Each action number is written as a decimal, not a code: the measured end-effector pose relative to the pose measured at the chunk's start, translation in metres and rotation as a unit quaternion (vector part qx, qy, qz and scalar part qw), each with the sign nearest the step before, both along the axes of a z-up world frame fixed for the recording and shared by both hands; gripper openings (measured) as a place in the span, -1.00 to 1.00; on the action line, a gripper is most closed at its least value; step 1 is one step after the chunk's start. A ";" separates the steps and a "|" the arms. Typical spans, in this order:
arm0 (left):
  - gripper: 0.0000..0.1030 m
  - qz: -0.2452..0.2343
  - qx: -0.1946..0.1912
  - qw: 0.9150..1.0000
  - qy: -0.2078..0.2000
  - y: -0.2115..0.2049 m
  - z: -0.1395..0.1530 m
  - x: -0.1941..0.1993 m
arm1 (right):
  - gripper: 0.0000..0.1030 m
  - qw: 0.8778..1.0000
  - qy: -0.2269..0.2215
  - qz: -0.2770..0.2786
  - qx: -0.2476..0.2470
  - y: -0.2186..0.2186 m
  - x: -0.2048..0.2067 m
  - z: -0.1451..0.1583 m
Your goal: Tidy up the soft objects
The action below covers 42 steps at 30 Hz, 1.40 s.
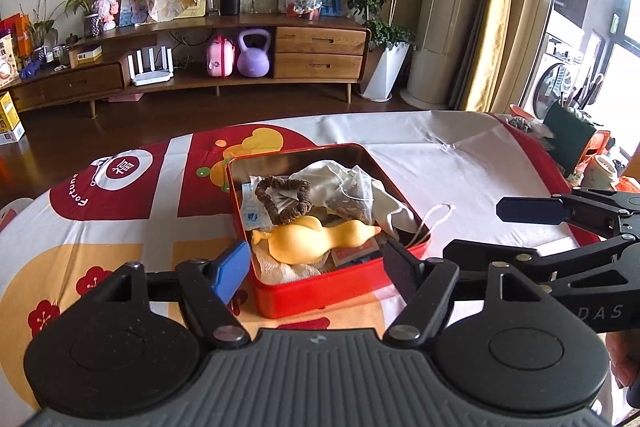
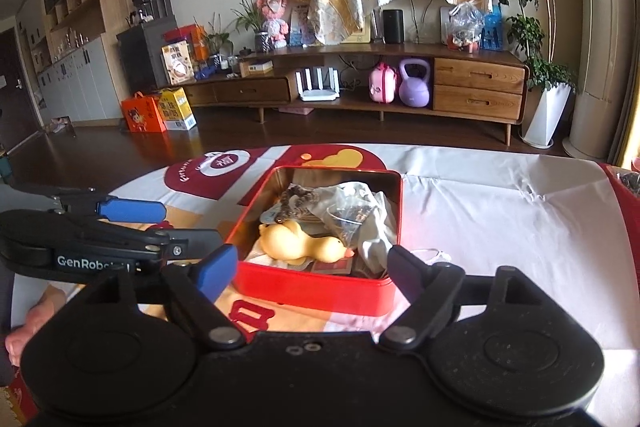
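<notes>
An open red tin [image 1: 340,287] [image 2: 320,287] stands on the table. In it lie a yellow rubber duck [image 1: 316,239] [image 2: 300,243], a brown scrunchie [image 1: 284,199] [image 2: 294,203], a white cloth [image 1: 332,179] [image 2: 376,231], a clear bag of dark bits [image 1: 352,199] [image 2: 348,215] and gauze [image 1: 276,265]. My left gripper [image 1: 316,269] is open and empty just in front of the tin. My right gripper [image 2: 312,269] is open and empty, also at the tin's near wall. The right gripper shows in the left wrist view [image 1: 500,231]; the left shows in the right wrist view [image 2: 168,223].
The table wears a red, white and yellow printed cloth [image 1: 460,163] [image 2: 500,211]. A white cord loop [image 1: 436,215] lies beside the tin. Bowls and clutter [image 1: 560,135] sit at the table's right end. A wooden TV cabinet [image 1: 200,67] [image 2: 360,87] stands across the floor.
</notes>
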<state>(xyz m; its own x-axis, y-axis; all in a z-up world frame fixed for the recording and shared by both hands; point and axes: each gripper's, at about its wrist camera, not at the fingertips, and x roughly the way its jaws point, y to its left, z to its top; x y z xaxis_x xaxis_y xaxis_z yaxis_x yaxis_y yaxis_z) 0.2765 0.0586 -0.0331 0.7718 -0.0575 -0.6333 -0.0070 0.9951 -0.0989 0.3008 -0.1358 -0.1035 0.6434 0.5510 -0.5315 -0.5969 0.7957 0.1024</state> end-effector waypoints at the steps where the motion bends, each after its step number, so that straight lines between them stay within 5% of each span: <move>1: 0.52 0.003 -0.003 1.000 -0.004 0.000 0.001 -0.006 | 0.66 1.000 -0.002 0.001 0.001 -0.001 -0.004 0.001; 12: 0.66 -0.005 0.007 1.000 -0.024 -0.016 0.001 -0.053 | 0.99 0.999 -0.032 -0.001 0.010 -0.014 -0.045 0.004; 25: 0.70 -0.008 -0.035 0.999 -0.040 -0.023 0.000 -0.098 | 1.00 0.997 -0.070 -0.025 0.015 -0.035 -0.081 -0.005; 27: 1.00 -0.001 -0.039 0.998 -0.042 -0.022 0.000 -0.102 | 1.00 0.996 -0.076 -0.033 0.023 -0.039 -0.085 -0.005; 31: 1.00 0.015 -0.053 0.997 -0.048 -0.017 0.004 -0.112 | 0.99 0.995 -0.078 -0.048 0.038 -0.046 -0.091 -0.001; 42: 1.00 0.019 -0.029 0.996 -0.078 -0.028 0.016 -0.137 | 0.99 0.994 -0.091 -0.048 0.033 -0.045 -0.104 0.005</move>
<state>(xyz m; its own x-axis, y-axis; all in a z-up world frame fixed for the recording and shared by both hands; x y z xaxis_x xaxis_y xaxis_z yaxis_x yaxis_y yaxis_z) 0.1392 0.0302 -0.0167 0.8630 -0.0594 -0.5017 -0.0248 0.9869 -0.1594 0.1972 -0.1813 -0.0983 0.7763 0.5127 -0.3667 -0.5323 0.8448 0.0542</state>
